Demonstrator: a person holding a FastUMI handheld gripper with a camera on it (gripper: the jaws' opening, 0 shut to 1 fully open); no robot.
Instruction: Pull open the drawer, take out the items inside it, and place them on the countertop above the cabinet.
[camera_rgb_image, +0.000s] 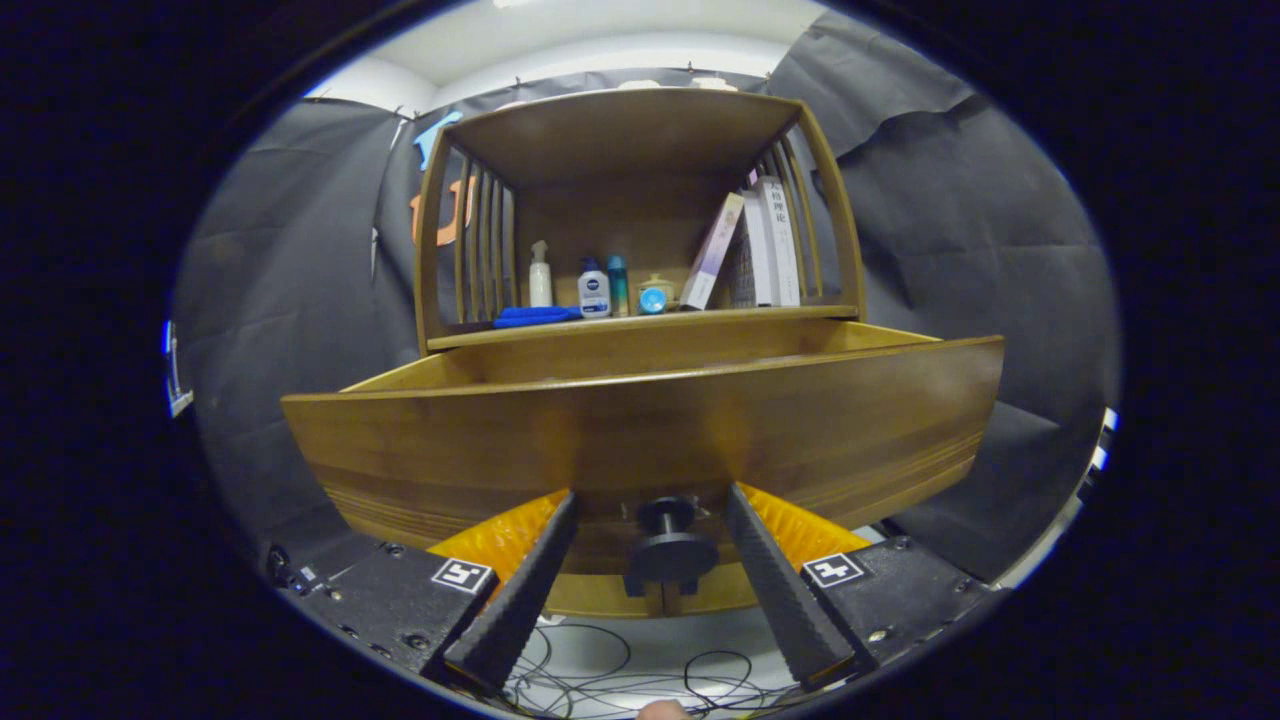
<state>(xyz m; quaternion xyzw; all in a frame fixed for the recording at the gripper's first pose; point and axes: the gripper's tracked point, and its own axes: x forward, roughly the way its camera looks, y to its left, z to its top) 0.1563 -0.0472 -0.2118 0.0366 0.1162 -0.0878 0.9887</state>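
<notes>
Claw: I see my claw (650, 580) at lower centre of the frame, its 2 fingers spread and touching nothing.
Knob: the black knob (671, 548) sits between the fingers, stem pointing straight back at me.
Drawer: the drawer (640, 440) is already pulled out, across mid frame; its inside is hidden behind the front panel.
Tabletop: the tabletop (640, 322) lies above and beyond the drawer, carrying bottles and books.
Next: I judge the claw must rise over the front panel.

Tool (650, 495): ribbed black fingers, orange backing, black blocks bearing square markers
</notes>
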